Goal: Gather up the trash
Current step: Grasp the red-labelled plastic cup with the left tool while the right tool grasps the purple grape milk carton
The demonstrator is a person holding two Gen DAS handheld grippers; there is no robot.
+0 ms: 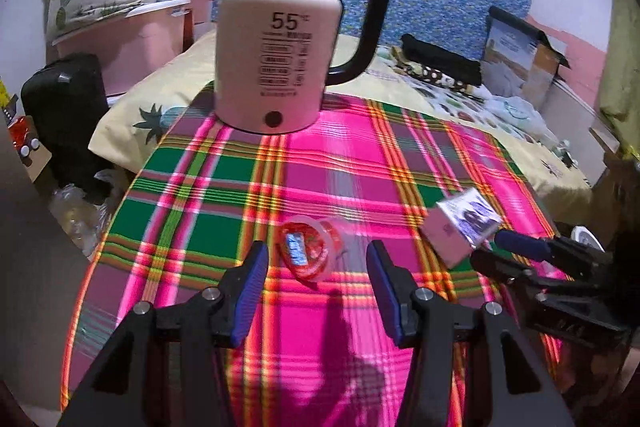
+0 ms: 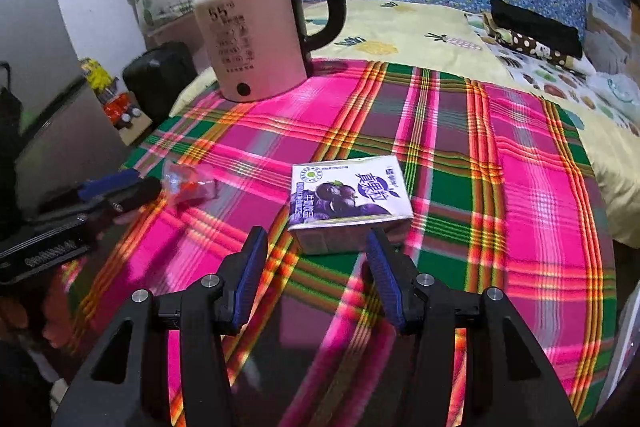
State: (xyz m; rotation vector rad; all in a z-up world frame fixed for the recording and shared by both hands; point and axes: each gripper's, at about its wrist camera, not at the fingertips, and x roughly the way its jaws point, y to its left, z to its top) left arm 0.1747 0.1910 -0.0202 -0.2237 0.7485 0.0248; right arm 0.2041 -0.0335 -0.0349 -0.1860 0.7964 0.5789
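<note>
Two grippers were seen spread wide: the left gripper [image 1: 316, 263] framed the red wrapper [image 1: 310, 250] between its jaws; the milk carton [image 2: 347, 201] lay just ahead of the right gripper [image 2: 316, 251].

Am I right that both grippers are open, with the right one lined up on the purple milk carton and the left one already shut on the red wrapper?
Not quite: the left gripper is open too, its fingers either side of the red wrapper, as the left wrist view shows. The right gripper is open before the purple milk carton.
</note>
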